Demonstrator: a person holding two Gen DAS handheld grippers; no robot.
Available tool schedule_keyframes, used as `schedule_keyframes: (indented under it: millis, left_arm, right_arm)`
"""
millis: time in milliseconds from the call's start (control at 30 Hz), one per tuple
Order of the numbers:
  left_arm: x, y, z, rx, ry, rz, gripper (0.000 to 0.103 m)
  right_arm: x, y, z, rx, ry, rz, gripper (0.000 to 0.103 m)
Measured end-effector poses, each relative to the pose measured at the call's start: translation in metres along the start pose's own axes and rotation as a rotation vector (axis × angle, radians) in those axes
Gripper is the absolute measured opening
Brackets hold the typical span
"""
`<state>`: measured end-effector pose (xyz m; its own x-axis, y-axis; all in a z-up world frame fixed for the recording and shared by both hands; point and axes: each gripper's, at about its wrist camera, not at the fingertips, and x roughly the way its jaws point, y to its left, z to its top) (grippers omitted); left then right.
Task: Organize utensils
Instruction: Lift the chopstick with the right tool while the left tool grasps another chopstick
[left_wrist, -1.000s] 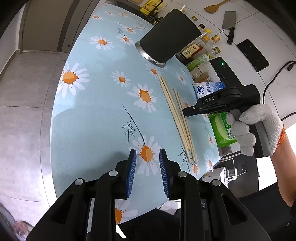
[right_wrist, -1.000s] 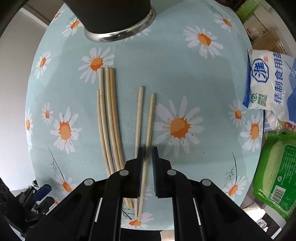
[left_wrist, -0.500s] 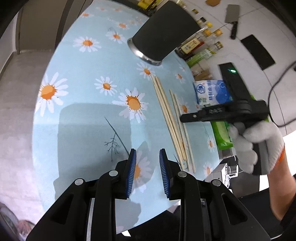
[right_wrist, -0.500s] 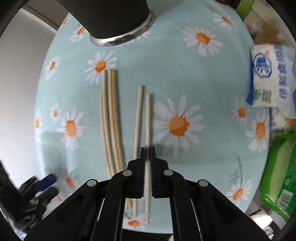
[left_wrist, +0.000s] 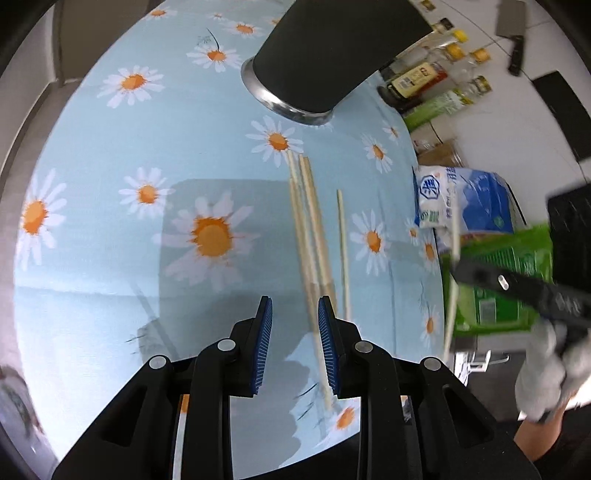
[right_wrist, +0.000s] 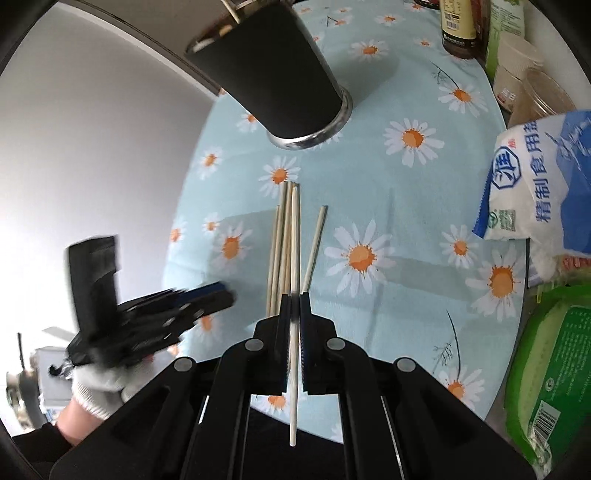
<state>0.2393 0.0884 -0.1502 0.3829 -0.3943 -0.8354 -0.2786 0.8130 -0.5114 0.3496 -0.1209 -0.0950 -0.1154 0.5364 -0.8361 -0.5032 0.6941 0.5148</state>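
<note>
The white-and-blue salt bag (right_wrist: 532, 184), lying right of the black holder cup (right_wrist: 273, 70), carries a round blue logo with the character 淮 and the large blue characters 精制食用. The same bag (left_wrist: 458, 199) shows that logo in the left wrist view. Labels on the bottle (right_wrist: 458, 26) behind the cup and on the green pack (right_wrist: 550, 373) are too small to read.

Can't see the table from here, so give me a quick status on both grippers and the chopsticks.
Right gripper shut on one chopstick, lifted. Left gripper open, empty. Other chopsticks on cloth. Black cup ahead, unobstructed.
</note>
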Motion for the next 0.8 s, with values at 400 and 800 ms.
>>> schedule_keyframes:
  millis: [400,800]
  left_arm:
    - [0.030,-0.021,0.018,-0.021,0.013,0.249,0.023]
    - [0.038,-0.034,0.021,0.000,0.063,0.361,0.022]
  right_arm:
    - [-0.043,-0.011,-0.014,-0.001,-0.066,0.200,0.006]
    - [-0.046,-0.017,-0.010,-0.019,-0.045,0.274,0.006]
